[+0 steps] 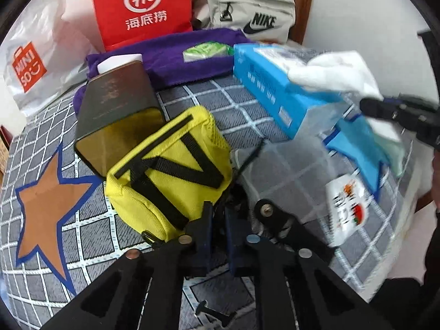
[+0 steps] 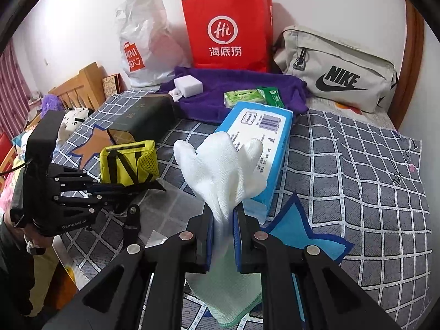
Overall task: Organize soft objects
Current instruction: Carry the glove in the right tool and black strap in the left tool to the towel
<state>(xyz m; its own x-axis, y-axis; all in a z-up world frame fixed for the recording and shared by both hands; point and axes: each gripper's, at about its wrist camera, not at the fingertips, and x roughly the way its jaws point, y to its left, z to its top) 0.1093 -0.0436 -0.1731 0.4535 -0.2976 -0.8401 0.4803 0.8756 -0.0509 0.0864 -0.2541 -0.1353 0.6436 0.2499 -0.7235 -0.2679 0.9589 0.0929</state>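
Observation:
My right gripper (image 2: 223,217) is shut on a white knit glove (image 2: 220,165) with a pale green cuff, held above the bed; the glove also shows in the left wrist view (image 1: 335,74). My left gripper (image 1: 218,217) is shut on the edge of a clear plastic bag (image 1: 288,170) lying on the bed beside a yellow pouch (image 1: 167,176) with black straps. In the right wrist view the left gripper (image 2: 156,185) sits at the left, pinching the clear bag (image 2: 170,206) next to the yellow pouch (image 2: 129,162).
A blue tissue pack (image 2: 258,143) lies mid-bed. Behind it are a purple towel (image 2: 236,93) with green packets (image 2: 242,97) and a white block (image 2: 188,85), a dark box (image 2: 143,118), a red paper bag (image 2: 228,30), a white Miniso bag (image 2: 143,46) and a grey Nike bag (image 2: 338,74).

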